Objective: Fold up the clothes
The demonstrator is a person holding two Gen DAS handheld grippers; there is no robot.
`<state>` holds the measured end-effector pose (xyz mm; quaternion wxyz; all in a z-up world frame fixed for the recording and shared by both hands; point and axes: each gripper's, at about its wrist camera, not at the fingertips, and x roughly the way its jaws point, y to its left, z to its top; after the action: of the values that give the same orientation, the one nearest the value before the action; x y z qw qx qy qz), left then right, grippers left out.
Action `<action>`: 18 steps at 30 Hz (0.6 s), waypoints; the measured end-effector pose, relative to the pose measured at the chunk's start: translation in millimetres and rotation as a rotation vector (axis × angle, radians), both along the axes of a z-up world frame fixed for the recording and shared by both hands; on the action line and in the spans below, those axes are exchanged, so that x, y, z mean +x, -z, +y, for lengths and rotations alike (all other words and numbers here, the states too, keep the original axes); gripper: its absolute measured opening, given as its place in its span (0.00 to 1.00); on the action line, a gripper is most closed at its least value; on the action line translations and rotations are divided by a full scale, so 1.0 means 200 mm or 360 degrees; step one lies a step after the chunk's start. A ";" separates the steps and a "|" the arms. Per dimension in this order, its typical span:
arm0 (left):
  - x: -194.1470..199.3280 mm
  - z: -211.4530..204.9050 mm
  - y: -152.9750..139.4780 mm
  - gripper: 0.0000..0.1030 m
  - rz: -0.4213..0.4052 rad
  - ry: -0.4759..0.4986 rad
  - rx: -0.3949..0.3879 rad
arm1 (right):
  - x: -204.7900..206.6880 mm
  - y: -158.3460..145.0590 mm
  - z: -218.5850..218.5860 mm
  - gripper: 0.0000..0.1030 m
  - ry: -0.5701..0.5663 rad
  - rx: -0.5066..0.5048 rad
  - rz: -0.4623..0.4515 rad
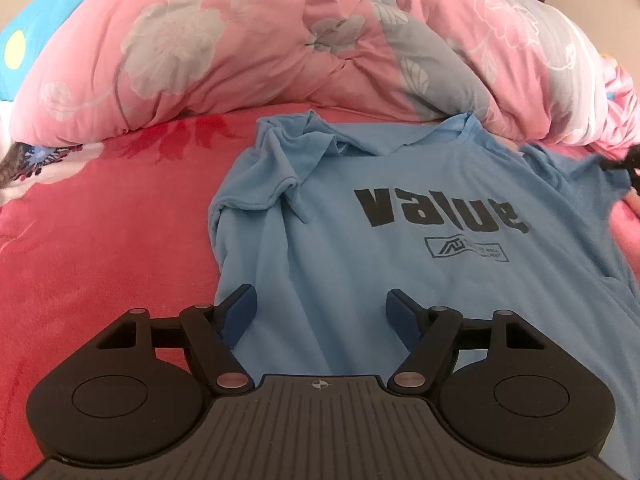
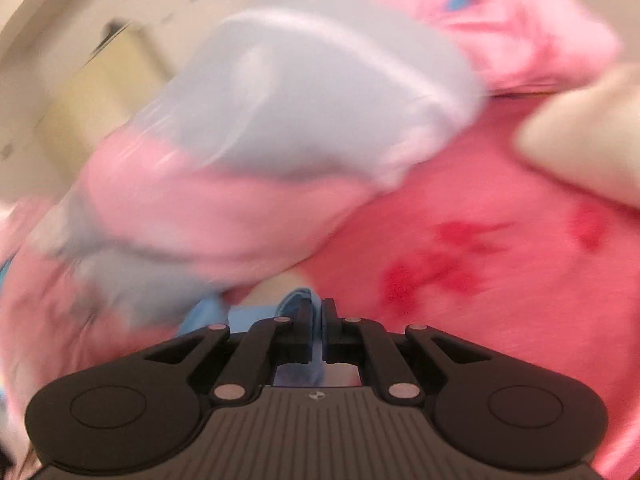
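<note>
A light blue T-shirt [image 1: 400,280] with black "value" print lies front up on the red bedspread [image 1: 100,240]. Its left sleeve [image 1: 276,168] is folded in over the chest. My left gripper [image 1: 322,300] is open and empty, low over the shirt's lower left part. My right gripper [image 2: 319,312] is shut on a fold of the blue T-shirt [image 2: 296,300] at its right sleeve; the right wrist view is blurred by motion. The right gripper shows as a dark tip at the right edge of the left wrist view [image 1: 624,160].
A bunched pink and grey floral quilt [image 1: 240,40] lies along the far side of the shirt, also in the right wrist view [image 2: 260,120]. A blue pillow [image 1: 36,28] is at the far left. A pale cushion [image 2: 592,132] sits at the right.
</note>
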<state>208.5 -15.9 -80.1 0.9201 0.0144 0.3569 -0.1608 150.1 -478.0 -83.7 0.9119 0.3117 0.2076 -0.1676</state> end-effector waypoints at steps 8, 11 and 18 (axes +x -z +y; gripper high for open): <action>-0.03 0.03 -0.04 0.71 -0.0029 0.0000 -0.0025 | -0.10 0.20 -0.26 0.07 0.0314 0.0246 0.0217; -0.06 0.07 -0.07 0.72 -0.0075 -0.0004 -0.0046 | -0.15 0.12 -0.24 0.37 0.0330 0.0264 0.0198; -0.11 0.14 -0.05 0.72 -0.0105 0.0009 -0.0085 | -0.03 -0.30 0.34 0.45 -0.0352 -0.0034 0.0059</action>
<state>186.1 12.9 -69.3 0.9310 -0.0039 0.3218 -0.1722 144.2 -409.3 -24.7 0.9241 0.2741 0.2560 -0.0738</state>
